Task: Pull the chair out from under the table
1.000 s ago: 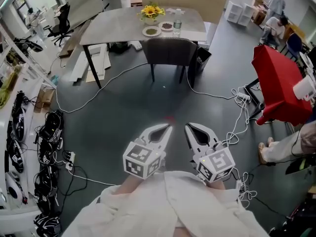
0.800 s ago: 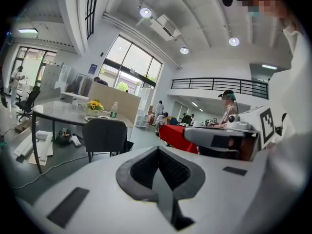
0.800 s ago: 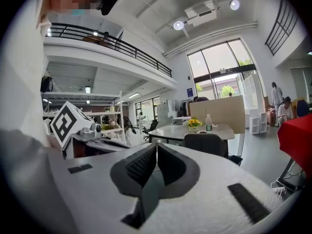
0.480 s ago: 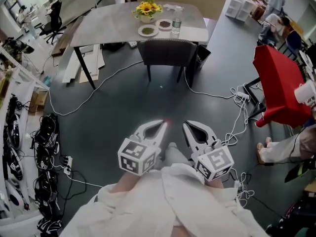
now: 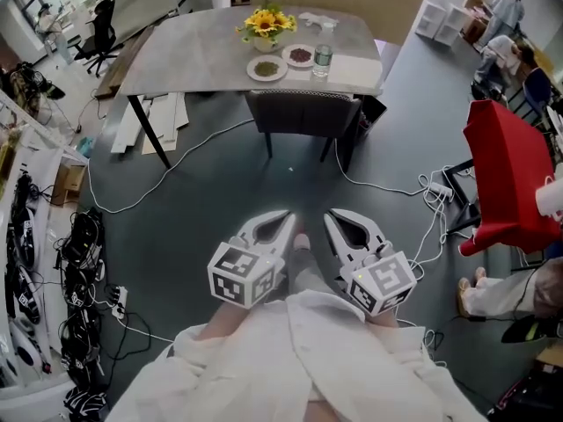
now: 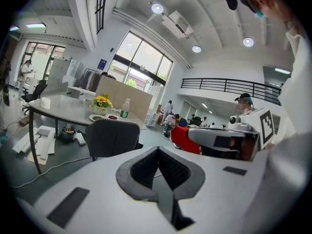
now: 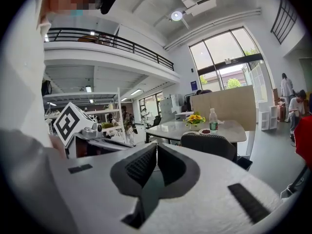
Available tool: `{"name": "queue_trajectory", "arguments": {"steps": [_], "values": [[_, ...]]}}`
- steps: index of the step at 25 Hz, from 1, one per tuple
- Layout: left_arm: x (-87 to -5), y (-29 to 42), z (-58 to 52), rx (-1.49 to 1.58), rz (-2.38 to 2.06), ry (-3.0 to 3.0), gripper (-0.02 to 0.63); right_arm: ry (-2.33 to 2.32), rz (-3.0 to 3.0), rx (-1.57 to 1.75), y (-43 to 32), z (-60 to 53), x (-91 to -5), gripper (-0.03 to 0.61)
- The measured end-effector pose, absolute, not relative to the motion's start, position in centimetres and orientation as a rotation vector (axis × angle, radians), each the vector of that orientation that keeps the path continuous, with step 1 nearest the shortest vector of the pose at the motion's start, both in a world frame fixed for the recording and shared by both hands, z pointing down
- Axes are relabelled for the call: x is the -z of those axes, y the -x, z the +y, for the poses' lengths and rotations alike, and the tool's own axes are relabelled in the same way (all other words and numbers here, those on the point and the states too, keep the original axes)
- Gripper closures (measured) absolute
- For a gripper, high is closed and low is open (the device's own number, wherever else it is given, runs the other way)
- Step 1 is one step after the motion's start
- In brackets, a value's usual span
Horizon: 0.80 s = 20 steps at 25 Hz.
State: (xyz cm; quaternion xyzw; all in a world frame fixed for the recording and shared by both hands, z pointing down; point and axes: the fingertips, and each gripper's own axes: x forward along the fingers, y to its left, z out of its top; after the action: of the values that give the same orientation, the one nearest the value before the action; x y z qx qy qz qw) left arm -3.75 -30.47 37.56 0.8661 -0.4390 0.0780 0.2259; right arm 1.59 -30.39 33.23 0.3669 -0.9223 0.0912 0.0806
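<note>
The dark grey chair (image 5: 303, 112) stands in the upper middle of the head view. Its seat is tucked under the near edge of the grey surface (image 5: 193, 55) and its backrest faces the camera. On the surface, above the chair, are a vase of yellow flowers (image 5: 264, 25), two small plates (image 5: 266, 69) (image 5: 300, 56) and a water bottle (image 5: 322, 57).

The left gripper (image 5: 287, 218) and the right gripper (image 5: 329, 219) sit side by side in the lower middle of the frame. Both point up the picture toward the chair and are well apart from it. In the left gripper view the fingers (image 6: 139, 169) are pressed together with nothing between them. The right gripper view shows its fingers (image 7: 136, 167) closed and empty in the same way.

White cables (image 5: 176, 170) trail over the grey floor (image 5: 220, 200) between the grippers and the chair. A red cover (image 5: 510, 174) hangs at the right edge.
</note>
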Motion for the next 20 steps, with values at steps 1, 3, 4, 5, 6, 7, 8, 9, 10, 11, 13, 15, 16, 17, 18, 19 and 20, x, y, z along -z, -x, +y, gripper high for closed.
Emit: {"name": "queue_trajectory", "arguments": {"steps": [1, 3, 4, 5, 6, 7, 8, 9, 10, 11, 13, 15, 16, 17, 18, 19, 20], "values": [[-37.4, 3.5, -31.9, -0.211, -1.214, -2.384, 0.600, -1.091, -2.759, -0.272, -1.8, -31.9, -33.1, 0.574], [-37.1, 3.0, -34.5, -0.206, -1.221, -2.379, 0.600, -1.077, -2.764, -0.270, -2.3, -34.6, -32.7, 0.574], [-36.9, 2.7, -35.9, -0.206, -1.227, -2.379, 0.600, -1.067, -2.768, -0.266, -2.5, -35.9, -32.5, 0.574], [-36.7, 2.5, -37.3, -0.208, -1.234, -2.379, 0.600, -1.057, -2.770, -0.262, -2.7, -37.3, -32.4, 0.575], [-36.5, 2.3, -38.7, -0.210, -1.241, -2.377, 0.600, -1.048, -2.771, -0.261, -2.9, -38.7, -32.3, 0.575], [-36.4, 2.1, -40.1, -0.210, -1.246, -2.376, 0.600, -1.042, -2.772, -0.263, -3.1, -40.1, -32.2, 0.574], [-36.3, 1.9, -41.4, -0.209, -1.252, -2.375, 0.600, -1.039, -2.773, -0.265, -3.5, -41.4, -32.2, 0.574], [-36.2, 1.6, -42.6, -0.208, -1.259, -2.374, 0.600, -1.038, -2.775, -0.265, -3.8, -42.6, -32.1, 0.574], [-36.1, 1.4, -43.8, -0.207, -1.266, -2.373, 0.600, -1.036, -2.775, -0.264, -4.2, -43.8, -32.1, 0.574], [-36.0, 1.2, -44.9, -0.204, -1.274, -2.371, 0.600, -1.032, -2.776, -0.261, -4.5, -44.9, -32.0, 0.574], [-36.0, 0.9, -46.7, -0.196, -1.295, -2.366, 0.600, -1.020, -2.781, -0.252, -4.9, -46.9, -32.0, 0.574], [-36.1, 0.9, -48.1, -0.188, -1.315, -2.356, 0.600, -1.010, -2.787, -0.241, -5.2, -48.7, -32.0, 0.574], [-36.2, 0.9, -48.6, -0.185, -1.322, -2.349, 0.600, -1.008, -2.787, -0.236, -5.3, -49.4, -32.1, 0.574], [-36.4, 0.9, -49.1, -0.183, -1.327, -2.340, 0.600, -1.008, -2.786, -0.233, -5.5, -50.0, -32.1, 0.574], [-36.6, 1.0, -49.5, -0.184, -1.330, -2.332, 0.600, -1.013, -2.783, -0.234, -5.6, -50.5, -32.3, 0.574], [-36.8, 1.0, -49.9, -0.187, -1.332, -2.324, 0.600, -1.021, -2.779, -0.238, -5.7, -50.9, -32.4, 0.574], [-36.9, 1.1, -50.2, -0.191, -1.333, -2.320, 0.600, -1.032, -2.775, -0.245, -5.8, -51.3, -32.6, 0.574]]}}
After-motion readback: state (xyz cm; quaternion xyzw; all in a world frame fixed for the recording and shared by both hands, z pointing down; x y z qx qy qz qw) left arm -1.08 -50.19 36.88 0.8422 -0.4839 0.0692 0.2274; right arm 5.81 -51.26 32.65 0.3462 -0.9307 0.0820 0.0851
